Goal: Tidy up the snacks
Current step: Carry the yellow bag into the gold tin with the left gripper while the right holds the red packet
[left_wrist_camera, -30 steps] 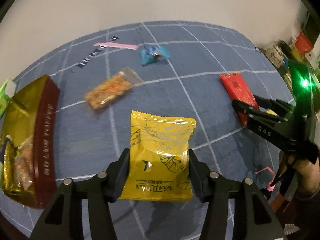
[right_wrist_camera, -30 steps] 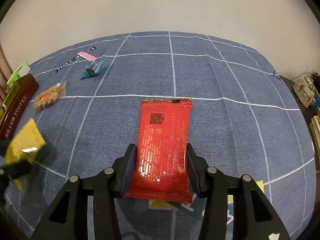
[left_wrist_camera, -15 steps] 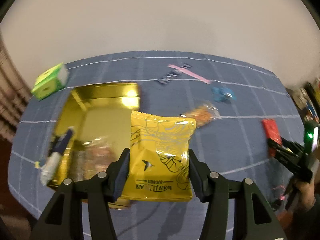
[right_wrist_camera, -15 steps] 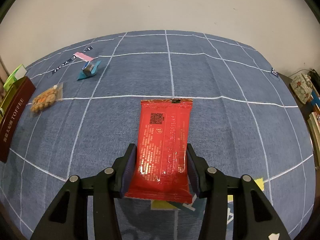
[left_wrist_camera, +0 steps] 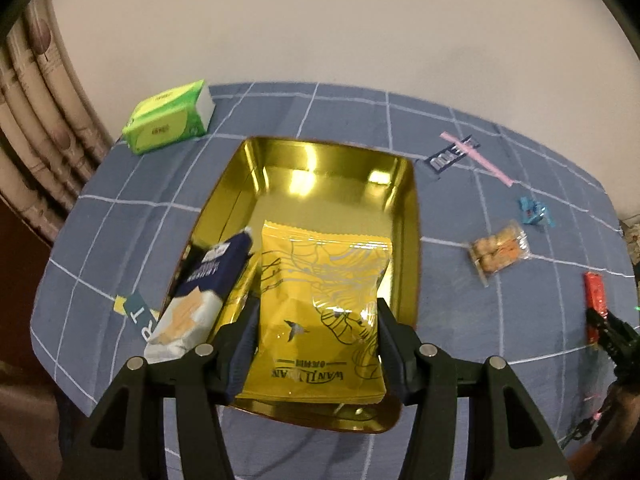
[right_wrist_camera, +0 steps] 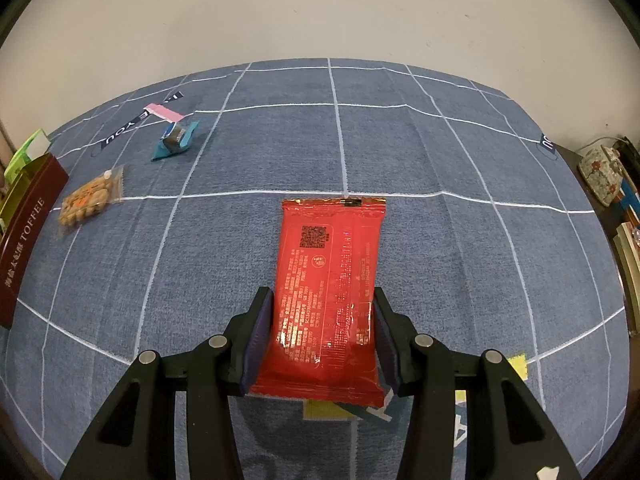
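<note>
Left wrist view is mostly blue checked cloth [left_wrist_camera: 132, 216] with one big gold tin [left_wrist_camera: 332, 168] sitting open on it. The left gripper [left_wrist_camera: 318, 330] is clamped on a yellow pack [left_wrist_camera: 324, 300] and hangs right over the tin, so this looks like the drop-off step. Next move is probably just lower a bit and let go, aiming for the bare gold floor beside the one navy-and-white pack [left_wrist_camera: 200, 300] already leaning on the tin's left wall.

Over on the right wrist view, the right gripper [right_wrist_camera: 322, 330] is squeezed onto one red pack [right_wrist_camera: 330, 280], held just above the cloth, well away from the tin. Presumably that goes in next.

Loose stuff left on the cloth: one clear bag of nuts [left_wrist_camera: 500, 250], one small blue wrapped candy [left_wrist_camera: 534, 210], and one green tissue pack [left_wrist_camera: 170, 116] behind the tin, which is likely not a snack.
</note>
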The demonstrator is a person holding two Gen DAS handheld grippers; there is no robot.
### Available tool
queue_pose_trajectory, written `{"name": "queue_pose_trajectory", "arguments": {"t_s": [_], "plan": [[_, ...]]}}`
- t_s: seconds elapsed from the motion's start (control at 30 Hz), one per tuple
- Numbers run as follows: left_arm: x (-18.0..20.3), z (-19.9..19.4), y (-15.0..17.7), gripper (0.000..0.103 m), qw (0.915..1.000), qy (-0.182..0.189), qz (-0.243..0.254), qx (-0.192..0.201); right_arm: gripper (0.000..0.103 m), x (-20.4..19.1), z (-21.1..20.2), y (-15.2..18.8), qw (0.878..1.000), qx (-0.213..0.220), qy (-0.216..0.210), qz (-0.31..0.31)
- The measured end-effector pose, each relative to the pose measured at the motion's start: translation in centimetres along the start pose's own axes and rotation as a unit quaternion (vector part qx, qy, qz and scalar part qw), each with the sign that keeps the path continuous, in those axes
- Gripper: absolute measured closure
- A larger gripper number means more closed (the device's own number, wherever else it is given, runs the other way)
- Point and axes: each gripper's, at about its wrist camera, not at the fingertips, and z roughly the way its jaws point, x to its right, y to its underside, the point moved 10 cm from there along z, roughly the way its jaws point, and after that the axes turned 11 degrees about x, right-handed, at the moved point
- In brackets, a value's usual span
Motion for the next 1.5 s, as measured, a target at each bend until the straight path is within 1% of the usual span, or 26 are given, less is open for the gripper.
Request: {"name": "queue_pose_trajectory", "arguments": {"t_s": [0.23, 0.33, 0.4, 0.6, 0.7, 0.8, 0.9, 1.0, 1.13, 1.37, 1.43, 1.5], "plan": [[-1.0, 1.6, 1.6, 0.047, 0.9997, -0.014, -0.001, -0.02, 0.058, 0.1, 0.1, 0.0, 1.0, -0.003, 0.003, 0.002], [-1.3, 2.0, 2.1, 0.047, 0.9996, -0.019, -0.004, -0.022, 0.058, 0.1, 0.1, 0.0, 1.0, -0.005, 0.003, 0.002], [-1.3, 1.9, 2.1, 0.047, 0.9997, -0.015, -0.006, -0.02, 0.058, 0.1, 0.1, 0.0, 1.0, -0.005, 0.004, 0.002], [0.7, 1.8, 2.4, 0.047, 0.9995, 0.007, 0.023, -0.022, 0.058, 0.0, 0.1, 0.1, 1.0, -0.007, 0.008, 0.004], [1.2, 1.8, 2.4, 0.047, 0.9992, 0.009, 0.032, -0.02, 0.058, 0.0, 0.1, 0.1, 1.0, -0.009, 0.008, 0.003], [0.7, 1.5, 2.3, 0.047, 0.9992, 0.005, 0.035, -0.017, 0.058, 0.0, 0.1, 0.2, 1.0, -0.012, 0.008, 0.004], [-0.2, 1.2, 2.0, 0.047, 0.9996, 0.002, 0.026, -0.013, 0.058, 0.1, 0.1, 0.2, 1.0, -0.014, 0.008, 0.004], [-1.2, 1.4, 2.1, 0.047, 0.9997, -0.005, 0.02, -0.015, 0.058, 0.2, 0.2, 0.2, 1.0, -0.014, 0.01, 0.005], [-1.4, 1.9, 2.7, 0.047, 0.9995, -0.002, 0.021, -0.024, 0.058, 0.1, 0.2, 0.3, 1.0, -0.015, 0.013, 0.006], [-0.8, 2.9, 3.8, 0.046, 0.9983, -0.012, 0.047, -0.031, 0.06, 0.2, 0.1, 0.3, 1.0, -0.019, 0.018, 0.011], [-0.7, 3.2, 4.2, 0.046, 0.9982, -0.008, 0.047, -0.037, 0.061, 0.1, 0.0, 0.3, 1.0, -0.019, 0.022, 0.01], [-0.5, 3.2, 4.4, 0.046, 0.9977, -0.011, 0.059, -0.031, 0.061, 0.0, -0.1, 0.3, 0.999, -0.02, 0.026, 0.01]]}}
